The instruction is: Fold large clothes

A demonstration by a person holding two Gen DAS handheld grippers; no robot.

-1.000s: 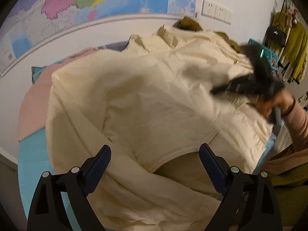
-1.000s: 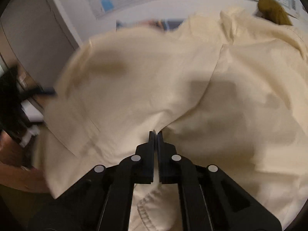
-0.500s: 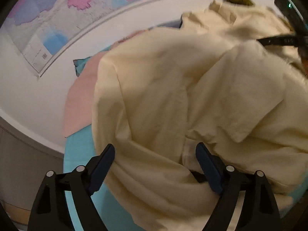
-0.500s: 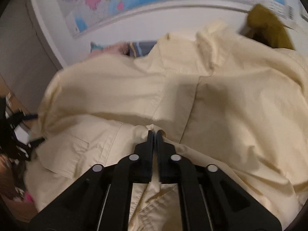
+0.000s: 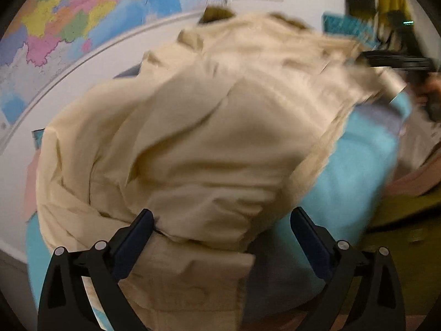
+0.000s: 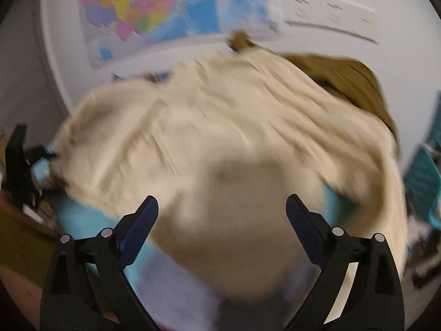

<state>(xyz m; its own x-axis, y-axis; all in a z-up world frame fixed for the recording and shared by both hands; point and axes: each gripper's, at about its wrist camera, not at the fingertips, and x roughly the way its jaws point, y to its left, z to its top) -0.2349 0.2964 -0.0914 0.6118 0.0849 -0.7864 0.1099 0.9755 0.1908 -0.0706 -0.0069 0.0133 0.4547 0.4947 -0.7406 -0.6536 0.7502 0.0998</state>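
A: What changed since half a second back?

B: The right gripper (image 6: 222, 212) was clamped shut on a fold of the cream garment (image 5: 209, 143). Now its fingers stand wide apart with nothing between them. Cloth has dropped and lies bunched just past the tips, blurred. The left gripper (image 5: 222, 226) was spread wide before and is the same now, gripping nothing. More of the blue sheet (image 5: 358, 171) is showing to the right of the garment than earlier.

A: Where's the garment against the left one?

B: Heaped right in front of it. The left finger (image 5: 135, 234) touches the lower edge of the pile; the right finger (image 5: 308, 237) sits apart from the cloth, over blue sheet. A flat folded layer of the same cloth lies under the pile, between the two fingers.

A: And against the wall map (image 5: 82, 19)?

B: Garment lies below the map, on the bed. An olive cloth (image 6: 350, 80) sits at its far edge, closer to the map. Pink cloth (image 5: 31, 176) peeks out on the garment's left side.

A: Any writing readable?

B: None. Map has coloured regions only; any print is too blurred. The white sockets (image 6: 330, 13) to the right of the map are smeared too.
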